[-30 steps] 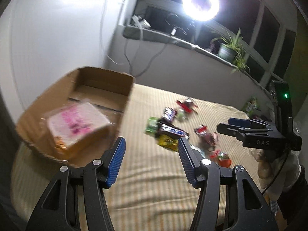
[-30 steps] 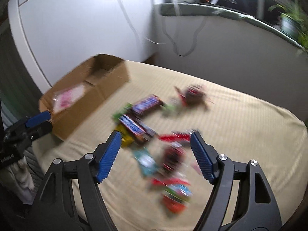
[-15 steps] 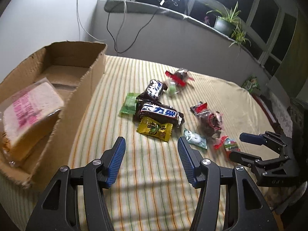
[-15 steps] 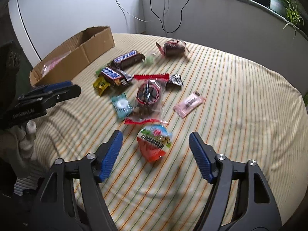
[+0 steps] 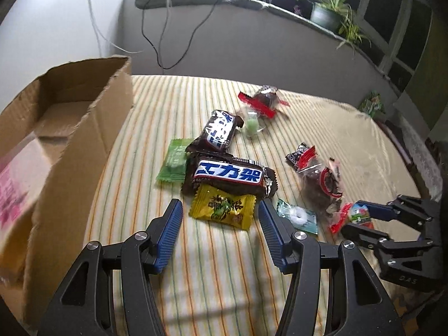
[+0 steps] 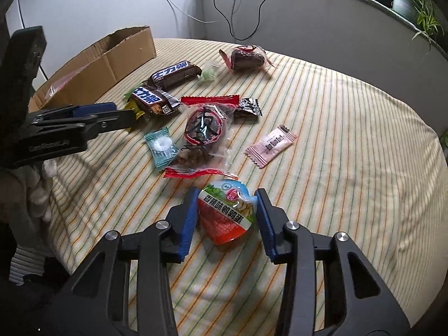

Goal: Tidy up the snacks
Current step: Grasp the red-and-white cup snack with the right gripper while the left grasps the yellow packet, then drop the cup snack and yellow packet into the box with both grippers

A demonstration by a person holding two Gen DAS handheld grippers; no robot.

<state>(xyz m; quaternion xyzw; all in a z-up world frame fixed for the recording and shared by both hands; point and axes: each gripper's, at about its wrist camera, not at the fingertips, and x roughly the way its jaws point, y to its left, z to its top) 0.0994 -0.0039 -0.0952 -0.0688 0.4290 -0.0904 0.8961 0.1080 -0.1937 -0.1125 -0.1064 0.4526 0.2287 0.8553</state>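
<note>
My right gripper (image 6: 226,218) has its jaws spread around the red quail-egg pouch (image 6: 227,216) on the bed, seemingly not touching it yet, so I would close squarely, while my left gripper (image 5: 219,231) hangs spread-jawed, yellow candy (image 5: 224,205) at twelve o'clock.

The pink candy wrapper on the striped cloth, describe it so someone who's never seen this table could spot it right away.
Start at the cardboard box on the striped cloth and cross the pile of snacks away from it. Past the big clear bag with red sealed ends lies the pink candy wrapper, flat and alone on bare cloth. It is the only pale pink piece, small, oblong, with zigzag ends and dark lettering.
</note>
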